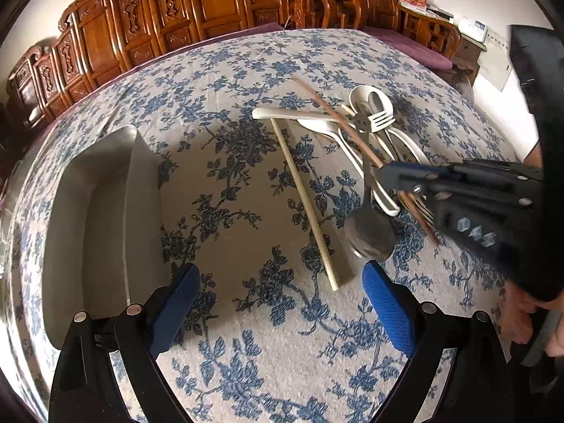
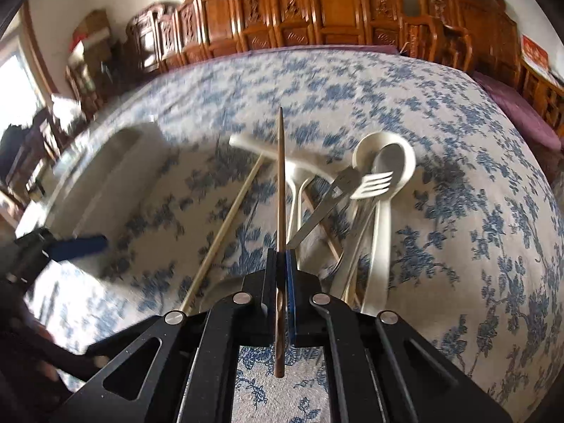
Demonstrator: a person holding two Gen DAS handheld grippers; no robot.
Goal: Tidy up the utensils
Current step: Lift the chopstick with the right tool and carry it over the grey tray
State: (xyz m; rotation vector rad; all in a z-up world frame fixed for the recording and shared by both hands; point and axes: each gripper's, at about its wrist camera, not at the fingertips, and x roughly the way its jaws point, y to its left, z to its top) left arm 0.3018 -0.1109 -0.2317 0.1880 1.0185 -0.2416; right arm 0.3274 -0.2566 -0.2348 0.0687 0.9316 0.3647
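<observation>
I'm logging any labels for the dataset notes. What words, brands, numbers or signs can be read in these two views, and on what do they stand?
"DAS", partly cut off and hard to read: pale letters on the black body of the right tongs.
Red sign on the far cabinet: gold characters, too small to read.
White papers beside it: print too small to read.
Utensils, tray, tablecloth: no text visible.

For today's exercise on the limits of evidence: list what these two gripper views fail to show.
- Tray: near end hidden by left gripper, left view; blurred in right view.
- Brown chopstick: part hidden between right gripper pads.
- Utensil pile: lower handles covered by right gripper, left view.
</observation>
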